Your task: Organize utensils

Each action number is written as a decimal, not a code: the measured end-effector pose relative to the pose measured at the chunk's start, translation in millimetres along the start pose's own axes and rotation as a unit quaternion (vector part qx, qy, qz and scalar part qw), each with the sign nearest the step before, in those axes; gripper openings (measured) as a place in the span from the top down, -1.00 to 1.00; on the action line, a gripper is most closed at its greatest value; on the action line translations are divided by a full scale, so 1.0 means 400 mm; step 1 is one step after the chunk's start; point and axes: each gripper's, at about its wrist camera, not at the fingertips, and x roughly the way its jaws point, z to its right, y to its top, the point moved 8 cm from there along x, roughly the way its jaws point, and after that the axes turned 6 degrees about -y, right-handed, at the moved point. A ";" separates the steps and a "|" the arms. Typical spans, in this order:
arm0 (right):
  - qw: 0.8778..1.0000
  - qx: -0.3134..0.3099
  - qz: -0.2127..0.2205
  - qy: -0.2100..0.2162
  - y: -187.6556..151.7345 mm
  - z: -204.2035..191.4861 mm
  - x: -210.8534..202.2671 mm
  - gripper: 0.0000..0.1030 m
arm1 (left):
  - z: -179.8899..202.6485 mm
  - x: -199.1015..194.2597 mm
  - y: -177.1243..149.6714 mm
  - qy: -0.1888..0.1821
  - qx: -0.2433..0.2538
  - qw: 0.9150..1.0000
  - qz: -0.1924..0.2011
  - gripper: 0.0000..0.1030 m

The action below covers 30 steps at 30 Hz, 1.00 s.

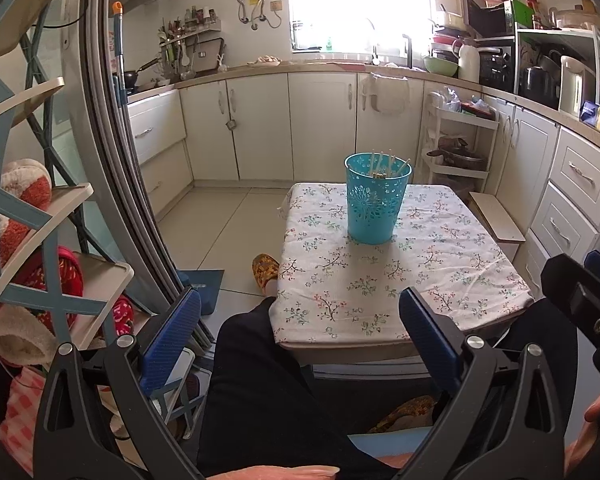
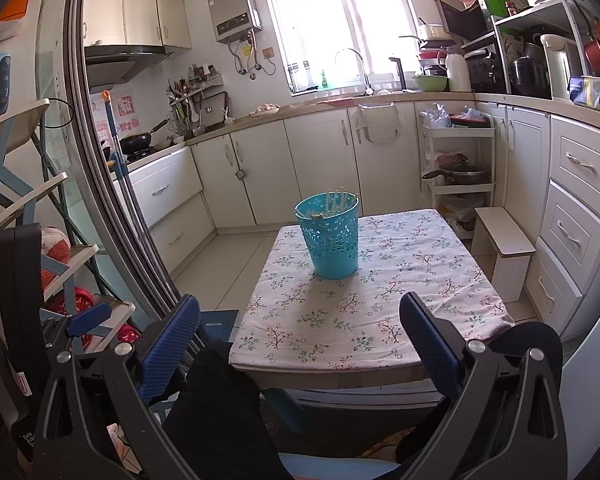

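Note:
A turquoise perforated bucket stands upright on a small table with a floral cloth. Several pale chopsticks stick up inside it. The bucket, the chopsticks and the cloth also show in the right wrist view. My left gripper is open and empty, held back from the table's near edge above a knee. My right gripper is open and empty, also short of the near edge. The right gripper's body shows at the right of the left wrist view.
The person's dark-trousered legs are under the near table edge, with a patterned slipper on the floor. A shoe rack stands at the left by a door frame. A small white stool and drawers stand right of the table.

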 end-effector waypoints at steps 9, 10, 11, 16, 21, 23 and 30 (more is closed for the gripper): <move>0.999 0.000 -0.037 -0.005 -0.018 0.001 0.076 -0.86 | -0.002 0.077 -0.013 0.001 0.001 1.000 -0.030 -0.85; 0.999 0.000 -0.043 -0.007 -0.021 0.002 0.086 -0.86 | -0.001 0.090 -0.015 0.001 0.003 0.999 -0.034 -0.85; 0.999 0.000 -0.049 -0.008 -0.025 0.001 0.098 -0.86 | 0.000 0.099 -0.018 0.000 0.005 0.999 -0.037 -0.85; 0.997 0.004 -0.076 -0.016 -0.043 0.003 0.150 -0.86 | 0.006 0.137 -0.017 0.006 0.017 0.999 -0.034 -0.85; 0.994 0.003 -0.111 -0.022 -0.069 -0.003 0.210 -0.86 | 0.002 0.210 -0.040 0.006 0.014 0.997 -0.077 -0.85; 0.992 0.001 -0.125 -0.023 -0.078 -0.003 0.232 -0.86 | -0.001 0.235 -0.050 0.005 0.007 0.996 -0.092 -0.85; 0.987 0.009 -0.156 -0.026 -0.102 0.008 0.283 -0.86 | 0.006 0.304 -0.082 0.002 0.010 0.991 -0.131 -0.85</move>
